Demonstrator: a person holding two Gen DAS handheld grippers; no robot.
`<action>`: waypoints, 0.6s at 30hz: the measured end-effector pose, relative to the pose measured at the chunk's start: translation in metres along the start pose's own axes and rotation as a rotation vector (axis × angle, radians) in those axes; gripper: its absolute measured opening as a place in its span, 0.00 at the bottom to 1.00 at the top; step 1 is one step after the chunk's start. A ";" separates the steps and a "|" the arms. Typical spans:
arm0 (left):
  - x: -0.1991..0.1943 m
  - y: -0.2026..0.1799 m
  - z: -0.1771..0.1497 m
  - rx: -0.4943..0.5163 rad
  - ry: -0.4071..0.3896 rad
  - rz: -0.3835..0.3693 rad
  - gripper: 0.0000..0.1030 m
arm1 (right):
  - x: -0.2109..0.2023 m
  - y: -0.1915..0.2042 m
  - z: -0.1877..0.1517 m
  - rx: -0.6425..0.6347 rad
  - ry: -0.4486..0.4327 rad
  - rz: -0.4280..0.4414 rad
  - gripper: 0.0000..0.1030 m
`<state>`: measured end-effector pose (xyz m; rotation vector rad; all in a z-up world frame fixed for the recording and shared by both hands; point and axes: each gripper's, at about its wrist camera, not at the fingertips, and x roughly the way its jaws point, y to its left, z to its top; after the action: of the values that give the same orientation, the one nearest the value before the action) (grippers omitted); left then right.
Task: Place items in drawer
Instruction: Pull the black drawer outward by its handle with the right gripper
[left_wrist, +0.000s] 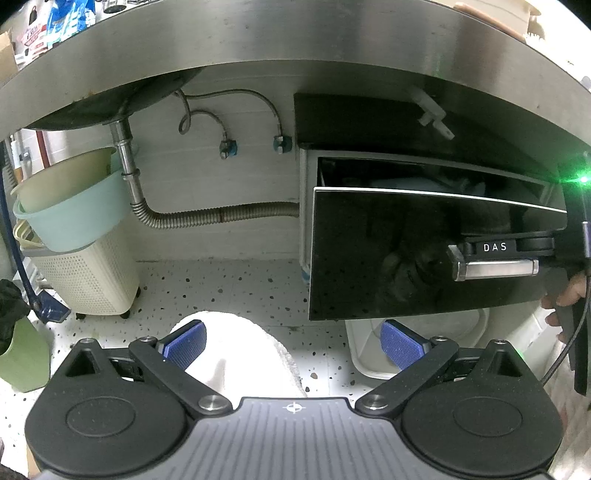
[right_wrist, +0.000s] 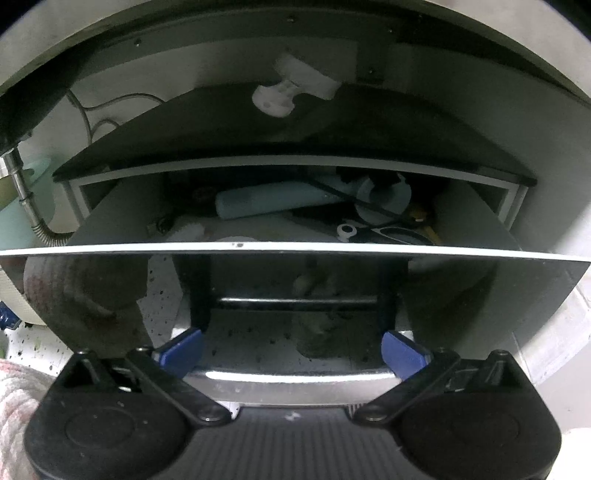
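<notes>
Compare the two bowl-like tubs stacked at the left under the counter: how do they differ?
The mint-green tub sits outermost and lower; the beige tub is nested inside it, rising above its rim. The green one shows its whole outer wall, the beige mostly its inside. Both are tilted and rest on the cream perforated basket.

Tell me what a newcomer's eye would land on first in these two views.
First, the glossy black drawer under the steel counter, pulled open, with the right gripper right at its metal handle, jaws wide. Next, the clutter inside: a pale blue tube and black-handled scissors. Then the open left gripper, hovering above something white on the speckled floor.
</notes>
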<state>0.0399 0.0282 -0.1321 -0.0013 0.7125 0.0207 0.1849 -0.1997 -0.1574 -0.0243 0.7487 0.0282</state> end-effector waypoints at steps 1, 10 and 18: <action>0.000 0.000 0.000 0.000 0.000 0.000 0.99 | 0.000 0.000 -0.001 0.000 -0.006 0.000 1.00; 0.001 0.000 0.000 -0.003 0.003 -0.001 0.99 | -0.002 0.000 -0.005 -0.001 -0.021 0.001 1.00; 0.002 -0.001 0.001 0.001 0.000 -0.004 0.99 | -0.009 0.000 -0.010 0.001 -0.018 0.001 1.00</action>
<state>0.0416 0.0269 -0.1326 -0.0019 0.7129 0.0169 0.1713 -0.2007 -0.1589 -0.0227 0.7312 0.0286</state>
